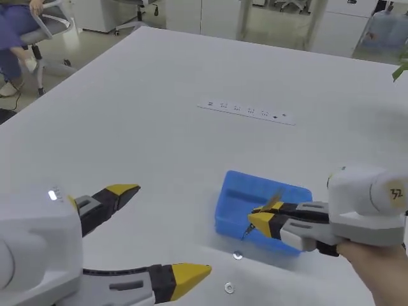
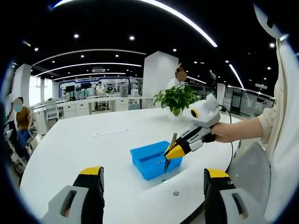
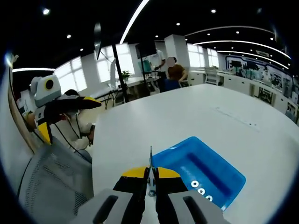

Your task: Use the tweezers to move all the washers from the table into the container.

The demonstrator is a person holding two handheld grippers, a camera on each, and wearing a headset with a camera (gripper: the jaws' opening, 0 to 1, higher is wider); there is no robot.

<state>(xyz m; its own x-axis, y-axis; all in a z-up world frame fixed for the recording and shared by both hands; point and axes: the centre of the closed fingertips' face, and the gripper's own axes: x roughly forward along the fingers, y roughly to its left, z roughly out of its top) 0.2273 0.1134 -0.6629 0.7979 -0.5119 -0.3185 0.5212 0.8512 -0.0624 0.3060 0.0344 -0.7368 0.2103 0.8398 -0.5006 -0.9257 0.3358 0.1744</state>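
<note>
Right claw pinching tweezers, container (three washers)

Round sticker on right tongs, perhaps "32", table marks illegible

Right gripper lies across the container, blocking its near right corner and whatever sits in that part. The tweezers cross through the jaws, and their tips are too thin to say whether a washer is pinched. In the left gripper view the tip is just a dark sliver against the blue. In the right gripper view the jaws cover the container's near corner. The left gripper runs off the bottom and left edges of the head view. A row of small marks mid-table is too tiny to read. A seated person is clipped by the top-left corner.
</note>
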